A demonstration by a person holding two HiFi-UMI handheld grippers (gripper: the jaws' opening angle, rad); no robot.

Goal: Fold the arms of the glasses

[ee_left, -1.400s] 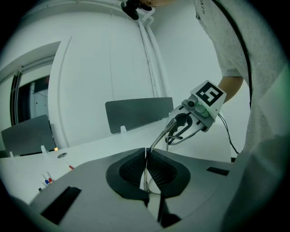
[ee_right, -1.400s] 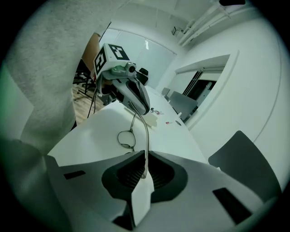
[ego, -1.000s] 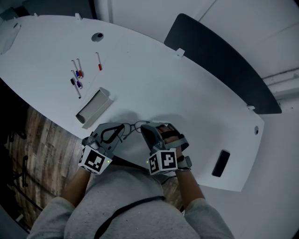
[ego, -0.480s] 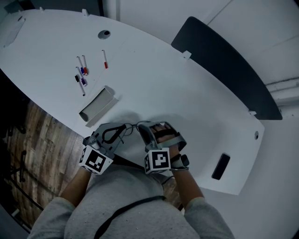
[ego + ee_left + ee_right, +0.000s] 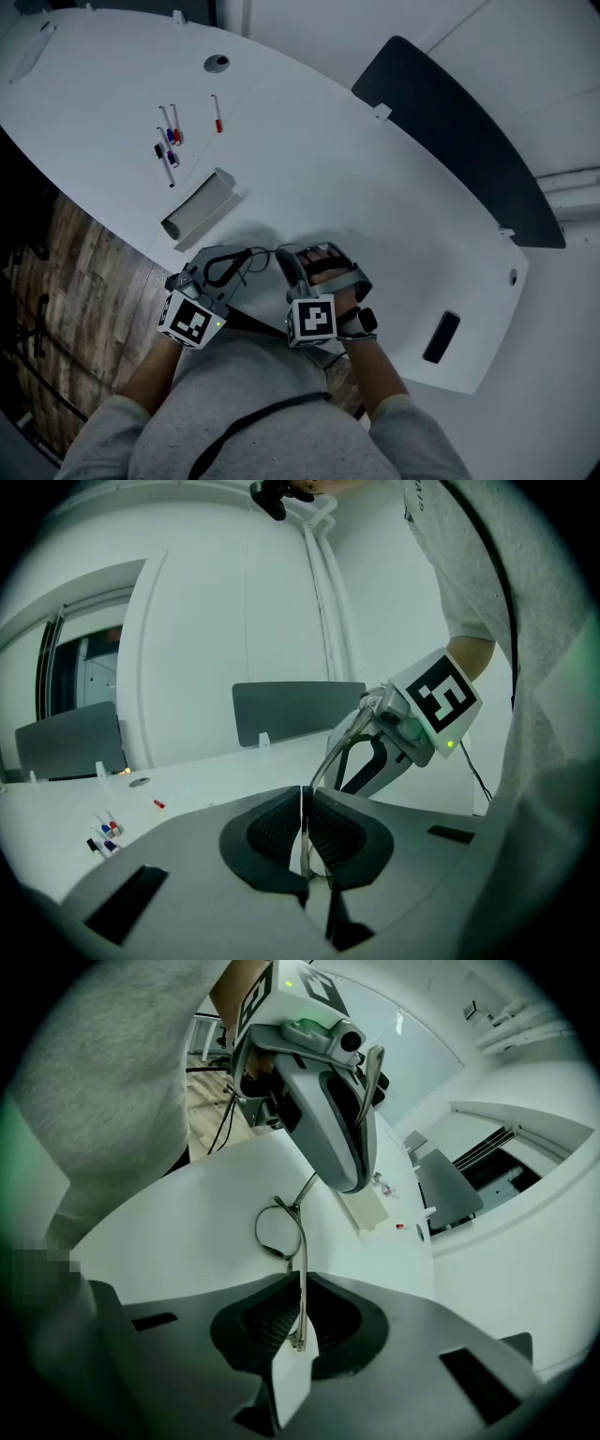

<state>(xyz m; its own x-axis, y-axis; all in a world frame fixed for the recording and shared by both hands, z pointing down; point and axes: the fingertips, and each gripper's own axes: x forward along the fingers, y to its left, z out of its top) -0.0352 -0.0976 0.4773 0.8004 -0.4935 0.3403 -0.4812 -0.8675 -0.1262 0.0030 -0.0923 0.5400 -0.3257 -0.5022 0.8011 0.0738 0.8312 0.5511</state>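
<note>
White table point(image 5: 375, 187) | left gripper point(image 5: 249, 257), right gripper point(image 5: 282, 260) each pinch glasses point(image 5: 299, 1251) | lens point(image 5: 278, 1232) clear only in right gripper view

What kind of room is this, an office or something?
Probably an office meeting room: a long white table, a few markers lying on it, and a dark chair at its far edge.

**Right gripper rolls and closes in on the left one**
In the head view, the grey two-jaw right gripper point(image 5: 284, 261), clamped on an arm of the thin wire-rimmed glasses point(image 5: 301, 1274), now sits further left, nearer the grey left gripper point(image 5: 246, 259). Its black-and-white marker cube point(image 5: 312, 322) has turned squarer to the camera. The dark wristwatch point(image 5: 364, 322) has slid left with it. The white oval table point(image 5: 375, 187) has drifted slightly rightward in the frame.
</note>
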